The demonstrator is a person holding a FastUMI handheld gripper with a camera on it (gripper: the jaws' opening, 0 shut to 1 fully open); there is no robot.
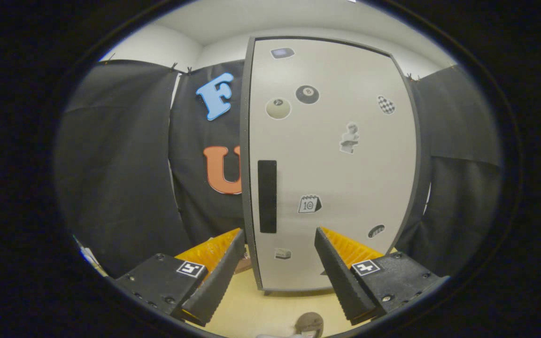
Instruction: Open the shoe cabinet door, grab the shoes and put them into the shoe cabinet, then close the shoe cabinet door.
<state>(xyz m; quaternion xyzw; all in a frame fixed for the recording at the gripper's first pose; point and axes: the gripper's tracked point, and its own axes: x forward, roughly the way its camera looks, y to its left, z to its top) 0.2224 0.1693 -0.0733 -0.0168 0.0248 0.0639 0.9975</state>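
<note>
A tall pale shoe cabinet [331, 155] stands just ahead of my fingers, its door shut and dotted with stickers. A dark vertical handle [267, 196] runs down the door near its left edge, a little beyond my left finger. My gripper [280, 237] is open, with nothing between its fingers [226, 263], and the door's lower part shows in the gap. Below the fingers, a rounded brown and white shape [309, 325] lies on the light floor; I cannot tell whether it is a shoe.
Black cloth walls [120, 164] close in the booth to the left, behind and to the right of the cabinet. The light wooden floor [251, 310] runs from the cabinet's foot toward me. A small brown thing [242, 266] sits at the cabinet's lower left corner.
</note>
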